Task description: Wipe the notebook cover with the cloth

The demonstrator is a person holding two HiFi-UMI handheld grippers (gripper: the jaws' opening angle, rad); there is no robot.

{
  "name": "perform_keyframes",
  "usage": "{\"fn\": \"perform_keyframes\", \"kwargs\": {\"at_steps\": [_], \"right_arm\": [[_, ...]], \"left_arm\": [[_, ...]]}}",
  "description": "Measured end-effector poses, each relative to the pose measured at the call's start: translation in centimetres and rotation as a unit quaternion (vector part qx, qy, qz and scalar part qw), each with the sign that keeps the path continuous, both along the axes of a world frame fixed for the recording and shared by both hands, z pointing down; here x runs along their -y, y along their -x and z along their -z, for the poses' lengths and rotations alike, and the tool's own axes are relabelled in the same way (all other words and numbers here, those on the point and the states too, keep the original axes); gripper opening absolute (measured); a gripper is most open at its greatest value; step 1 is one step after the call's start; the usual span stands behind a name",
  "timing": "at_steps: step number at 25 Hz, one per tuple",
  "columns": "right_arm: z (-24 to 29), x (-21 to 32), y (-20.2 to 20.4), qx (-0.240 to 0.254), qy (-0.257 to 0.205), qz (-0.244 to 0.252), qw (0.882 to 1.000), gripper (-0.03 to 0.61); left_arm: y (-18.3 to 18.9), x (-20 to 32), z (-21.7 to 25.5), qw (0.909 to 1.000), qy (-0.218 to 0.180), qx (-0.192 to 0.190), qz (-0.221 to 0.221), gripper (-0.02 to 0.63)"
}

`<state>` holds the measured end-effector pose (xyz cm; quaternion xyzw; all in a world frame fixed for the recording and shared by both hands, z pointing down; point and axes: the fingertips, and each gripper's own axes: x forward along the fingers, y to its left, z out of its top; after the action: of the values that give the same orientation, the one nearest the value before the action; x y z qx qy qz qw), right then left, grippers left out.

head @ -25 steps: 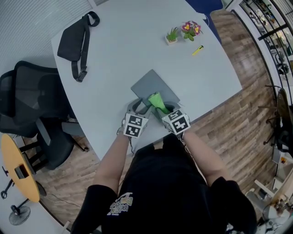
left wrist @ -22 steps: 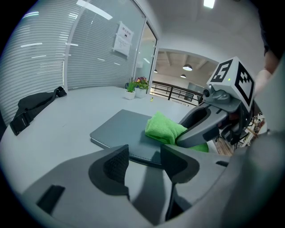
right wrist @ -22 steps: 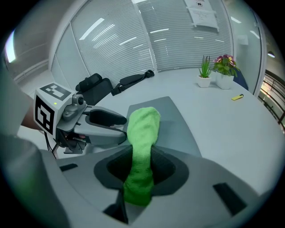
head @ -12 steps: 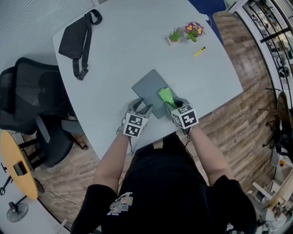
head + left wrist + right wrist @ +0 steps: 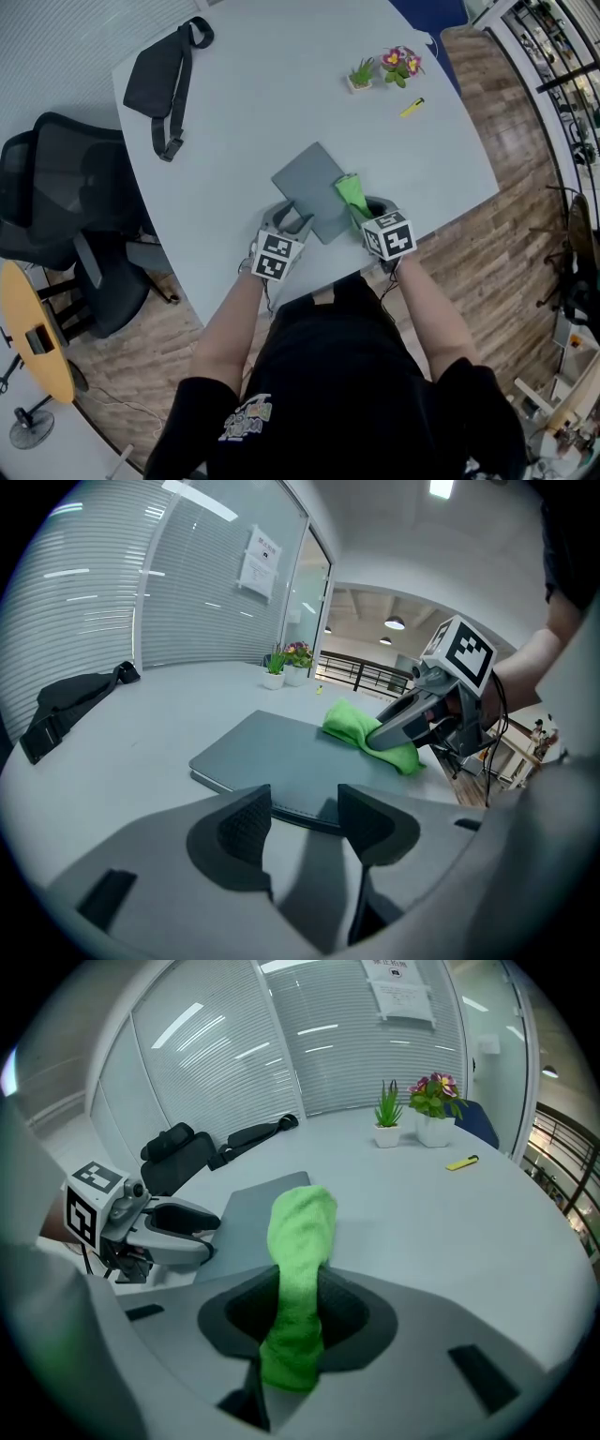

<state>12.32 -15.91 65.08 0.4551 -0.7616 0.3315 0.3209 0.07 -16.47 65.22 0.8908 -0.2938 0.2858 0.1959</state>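
Overhead, right gripper (image 5: 364,212) pinching green cloth (image 5: 350,192) on notebook (image 5: 307,183), 3 o'clock corner, left gripper (image 5: 287,221) spread at 7 o'clock, wall notice (image 5: 260,560) illegible.

Left gripper (image 5: 305,810) agape, right gripper (image 5: 298,1303) clenched

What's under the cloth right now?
The cloth lies over the right edge of the notebook, partly over the table. The cover beneath it is hidden.
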Motion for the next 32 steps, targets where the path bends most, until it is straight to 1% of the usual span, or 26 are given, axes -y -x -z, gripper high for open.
{"fn": "perform_keyframes", "kwargs": {"at_steps": [4,8,15,18,20,25,32], "right_arm": [[-0.1,0.5,-1.6,0.003,0.003,-0.021,1.0,0.112],[-0.2,0.8,-2.5,0.0,0.005,-0.03,1.0,0.112],[0.1,1.7,-3.1,-0.014,-0.001,-0.039,0.999,0.11],[0.7,2.4,-2.5,-0.003,-0.014,-0.038,0.999,0.112],[1.1,2.9,-1.2,0.006,-0.021,-0.021,1.0,0.112],[1.7,3.5,2.9,0.021,-0.028,0.038,0.999,0.112],[1.5,3.0,8.5,0.037,-0.016,0.131,0.991,0.112]], "left_arm": [[0.0,0.0,-0.1,1.0,0.0,-0.001,0.0,0.222],[0.0,0.0,-0.2,1.0,0.002,-0.001,0.0,0.222],[0.0,0.0,-0.1,1.0,0.003,-0.003,0.0,0.222],[0.0,0.0,-0.1,1.0,0.003,-0.004,0.0,0.222],[0.0,0.0,0.0,1.0,0.002,-0.003,0.0,0.222],[-0.1,0.0,0.0,1.0,0.005,-0.004,0.001,0.222],[-0.1,-0.1,0.0,1.0,0.0,0.0,0.001,0.222]]}}
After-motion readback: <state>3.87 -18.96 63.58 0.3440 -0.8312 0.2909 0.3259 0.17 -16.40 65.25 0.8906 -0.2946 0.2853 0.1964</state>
